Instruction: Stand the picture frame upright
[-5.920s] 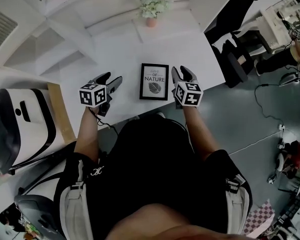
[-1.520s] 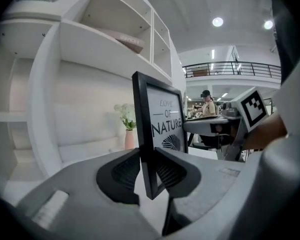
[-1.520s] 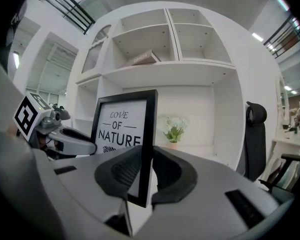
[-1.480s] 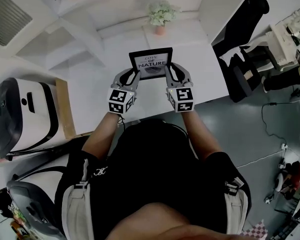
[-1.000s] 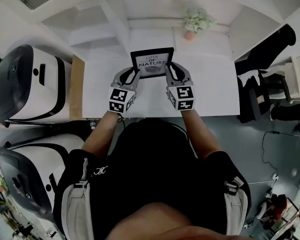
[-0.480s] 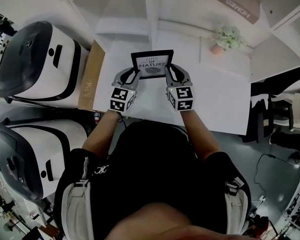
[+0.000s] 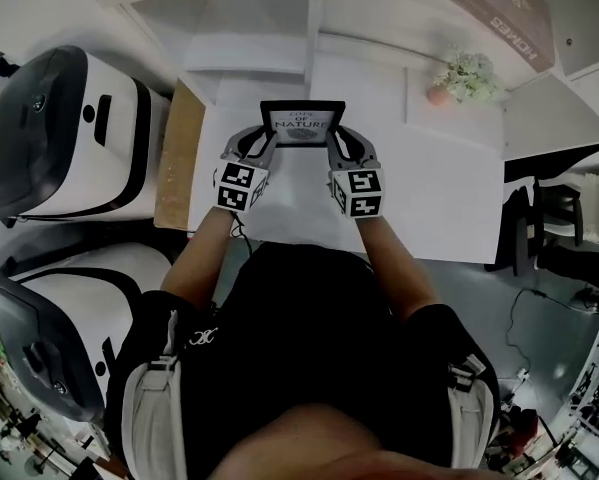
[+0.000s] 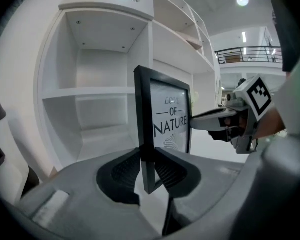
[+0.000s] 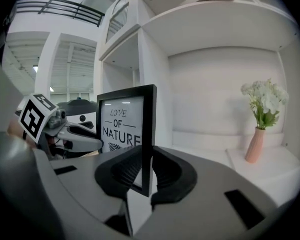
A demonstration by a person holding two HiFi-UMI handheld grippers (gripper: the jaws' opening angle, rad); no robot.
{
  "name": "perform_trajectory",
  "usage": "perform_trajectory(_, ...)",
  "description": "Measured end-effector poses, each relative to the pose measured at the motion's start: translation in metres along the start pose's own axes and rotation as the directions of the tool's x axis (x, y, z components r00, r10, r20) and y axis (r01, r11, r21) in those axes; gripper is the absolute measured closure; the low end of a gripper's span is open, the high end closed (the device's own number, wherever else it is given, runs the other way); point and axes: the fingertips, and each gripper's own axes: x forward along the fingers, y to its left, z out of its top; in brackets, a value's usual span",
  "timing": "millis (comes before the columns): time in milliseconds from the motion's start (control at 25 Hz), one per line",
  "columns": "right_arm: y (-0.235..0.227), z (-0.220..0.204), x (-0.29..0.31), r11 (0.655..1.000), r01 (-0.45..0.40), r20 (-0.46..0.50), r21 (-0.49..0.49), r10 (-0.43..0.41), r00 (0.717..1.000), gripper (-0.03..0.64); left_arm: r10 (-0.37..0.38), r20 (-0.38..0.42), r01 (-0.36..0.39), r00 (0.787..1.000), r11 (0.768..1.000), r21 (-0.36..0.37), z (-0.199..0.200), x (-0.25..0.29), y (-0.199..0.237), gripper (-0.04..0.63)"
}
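Observation:
The black picture frame, with the print "LOVE OF NATURE", stands upright over the white table, its front facing me. My left gripper is shut on its left edge and my right gripper on its right edge. In the left gripper view the frame rises from between the ribbed pads of the left gripper. The right gripper view shows the frame pinched the same way by the right gripper. Whether its lower edge touches the table I cannot tell.
A pink vase of white flowers stands at the table's back right, also in the right gripper view. White shelves rise behind the frame. A wooden board and two large white-and-black machines lie to the left.
The frame, once flat on the table between open grippers, is now held upright by both. Over the last second both grippers carried it farther back and a little lower, toward the shelves.

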Motion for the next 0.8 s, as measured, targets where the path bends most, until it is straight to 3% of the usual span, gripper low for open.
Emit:
perform_trajectory(360,-0.012,-0.024,0.027,0.993,0.103,-0.071,0.064,-0.098,0.993,0.553,-0.111,-0.053,0.112,0.992,0.994,0.009,-0.018,0.043,0.020,0.498)
perform_trajectory(800,-0.028,-0.053,0.047,0.984,0.152,-0.148,0.096,-0.137,0.980,0.554,-0.172,-0.103,0.171,0.980,0.985,-0.018,-0.041,0.072,0.020,0.499)
